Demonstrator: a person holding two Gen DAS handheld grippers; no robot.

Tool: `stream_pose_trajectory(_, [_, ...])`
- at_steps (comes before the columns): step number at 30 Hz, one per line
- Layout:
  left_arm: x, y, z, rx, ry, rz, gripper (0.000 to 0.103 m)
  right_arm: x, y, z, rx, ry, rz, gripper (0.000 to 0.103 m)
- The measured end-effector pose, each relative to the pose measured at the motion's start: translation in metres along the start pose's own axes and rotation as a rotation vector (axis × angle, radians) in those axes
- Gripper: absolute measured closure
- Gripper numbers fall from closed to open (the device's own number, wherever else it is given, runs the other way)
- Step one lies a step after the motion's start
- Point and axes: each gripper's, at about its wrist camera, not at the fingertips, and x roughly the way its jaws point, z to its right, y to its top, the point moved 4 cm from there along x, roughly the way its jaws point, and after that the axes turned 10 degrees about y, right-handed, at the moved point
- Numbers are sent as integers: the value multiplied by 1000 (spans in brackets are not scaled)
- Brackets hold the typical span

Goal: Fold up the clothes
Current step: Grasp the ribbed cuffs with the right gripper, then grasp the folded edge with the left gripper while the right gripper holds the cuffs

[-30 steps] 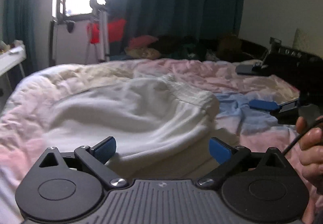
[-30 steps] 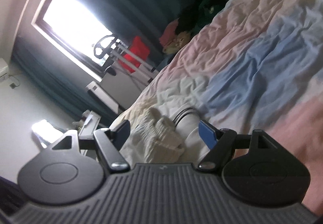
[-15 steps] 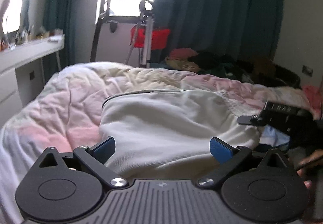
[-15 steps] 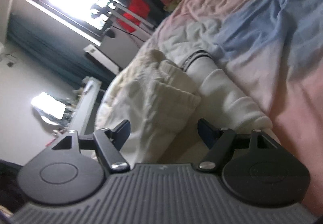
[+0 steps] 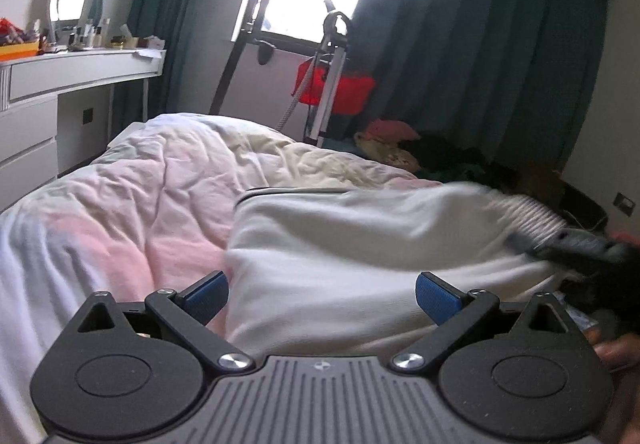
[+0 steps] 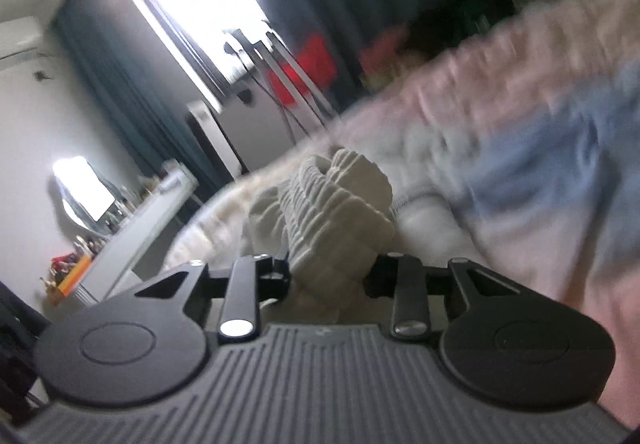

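Observation:
A white sweatshirt lies on the bed, its ribbed hem at the right. My left gripper is open just above the garment's near edge, with nothing between its blue pads. My right gripper is shut on the bunched ribbed hem of the sweatshirt and holds it raised off the bed. In the left wrist view the right gripper shows blurred at the garment's right end.
The bed has a crumpled pink, white and blue duvet. A white dresser stands to the left. A tripod with a red item stands by the window. A pile of clothes lies beyond the bed.
My right gripper has closed on the ribbed hem and lifted it. My left gripper has swung left and stays open over the garment's near edge.

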Motion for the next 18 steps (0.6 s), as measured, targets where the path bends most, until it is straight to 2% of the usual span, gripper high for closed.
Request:
stream_pose_trajectory(2, [1, -1, -4, -21, 3, -17, 2, -14, 10, -5, -38, -20, 71, 70])
stream_pose_trajectory(4, [3, -2, -8, -46, 11, -34, 2, -29, 16, 5, -41, -94, 136, 70])
stream_pose_trajectory(5, [5, -2, -10, -59, 8, -49, 2, -34, 15, 17, -11, -146, 145, 70])
stream_pose_trajectory(8, [12, -4, -14, -97, -2, -97, 2, -37, 2, 61, 154, -272, 73, 67])
stream_pose_trajectory(10, [17, -6, -16, -118, -7, -129, 2, -33, -10, 88, 298, -265, -8, 59])
stream_pose_trajectory(11, [21, -7, -17, -126, -8, -146, 2, -34, -14, 97, 364, -249, -9, 56])
stream_pose_trajectory(13, [29, -9, -20, -147, -17, -177, 1, -37, -17, 106, 456, -223, -4, 41])
stream_pose_trajectory(14, [34, -9, -21, -161, -26, -195, 0, -38, -17, 106, 479, -220, -8, 36])
stream_pose_trajectory(16, [48, -11, -22, -194, -50, -242, 0, -38, -18, 103, 488, -220, -22, 18])
stream_pose_trajectory(18, [67, -15, -22, -233, -81, -302, 0, -34, -23, 100, 476, -216, -55, 19])
